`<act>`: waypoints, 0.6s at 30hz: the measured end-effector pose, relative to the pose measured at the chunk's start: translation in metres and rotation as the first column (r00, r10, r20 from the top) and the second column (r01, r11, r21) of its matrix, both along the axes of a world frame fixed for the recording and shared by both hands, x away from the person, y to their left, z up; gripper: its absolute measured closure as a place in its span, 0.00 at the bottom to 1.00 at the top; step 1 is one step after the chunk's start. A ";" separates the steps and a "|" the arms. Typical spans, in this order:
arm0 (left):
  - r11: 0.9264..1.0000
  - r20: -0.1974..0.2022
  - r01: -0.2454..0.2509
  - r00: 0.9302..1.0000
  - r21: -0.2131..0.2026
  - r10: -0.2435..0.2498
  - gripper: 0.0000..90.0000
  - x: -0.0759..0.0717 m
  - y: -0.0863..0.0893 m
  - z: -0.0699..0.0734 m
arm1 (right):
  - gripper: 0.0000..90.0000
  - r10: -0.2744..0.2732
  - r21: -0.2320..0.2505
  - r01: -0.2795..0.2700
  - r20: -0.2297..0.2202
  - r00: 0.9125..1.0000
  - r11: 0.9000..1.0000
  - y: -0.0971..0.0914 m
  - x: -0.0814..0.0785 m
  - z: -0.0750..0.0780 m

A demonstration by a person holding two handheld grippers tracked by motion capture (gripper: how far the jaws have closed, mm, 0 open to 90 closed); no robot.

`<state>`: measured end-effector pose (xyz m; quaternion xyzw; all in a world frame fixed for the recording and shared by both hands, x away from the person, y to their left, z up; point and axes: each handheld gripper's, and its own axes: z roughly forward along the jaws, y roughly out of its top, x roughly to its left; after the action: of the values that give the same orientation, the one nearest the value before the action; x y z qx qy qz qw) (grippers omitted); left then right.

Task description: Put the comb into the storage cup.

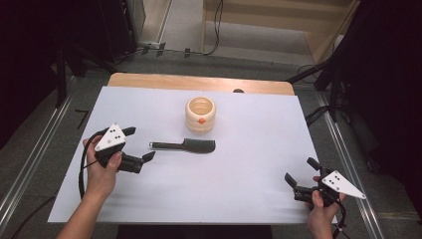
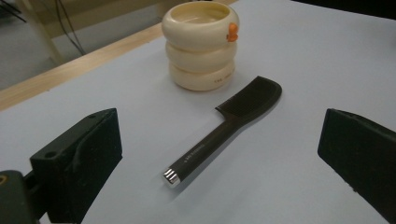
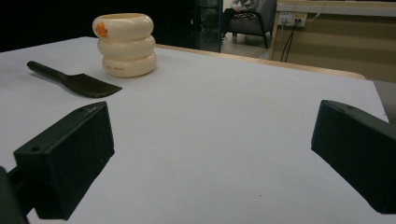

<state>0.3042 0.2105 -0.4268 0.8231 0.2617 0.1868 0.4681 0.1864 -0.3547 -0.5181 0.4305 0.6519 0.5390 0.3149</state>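
While both grippers [image 1: 141, 145] [image 1: 301, 172] gape empty, left gripper view reveals the comb's [image 2: 224, 128] silver cap

White sheet [image 1: 239, 179] covers a wooden table [image 1: 149, 79]. Black comb [image 1: 186, 145] lies flat on it, just in front of an upright cream ribbed cup [image 1: 200, 115] bearing an orange mark.

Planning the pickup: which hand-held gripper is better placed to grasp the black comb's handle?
Left. The left hand-held gripper is open beside the black plastic comb, facing its silver-tipped handle end; the right hand-held gripper sits far off near the table's corner.
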 end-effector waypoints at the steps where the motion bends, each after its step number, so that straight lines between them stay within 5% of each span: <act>1: 1.000 0.000 0.003 1.000 0.006 -0.003 0.00 0.001 -0.002 0.000 | 0.00 0.001 0.000 -0.001 0.001 1.000 1.000 0.000 0.000 0.000; 12: 0.996 -0.009 0.048 0.999 0.071 -0.048 0.00 0.015 -0.016 0.009 | 0.00 0.007 0.002 -0.007 0.000 1.000 1.000 0.001 0.000 0.000; 18: 0.981 -0.064 0.126 0.991 0.150 -0.118 0.00 0.028 -0.027 0.013 | 0.00 0.007 -0.003 -0.007 0.000 1.000 1.000 0.001 0.000 0.000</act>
<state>0.3320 0.1833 -0.4136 0.8761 0.2081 0.1548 0.4064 0.1867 -0.3538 -0.5184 0.4277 0.6541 0.5394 0.3136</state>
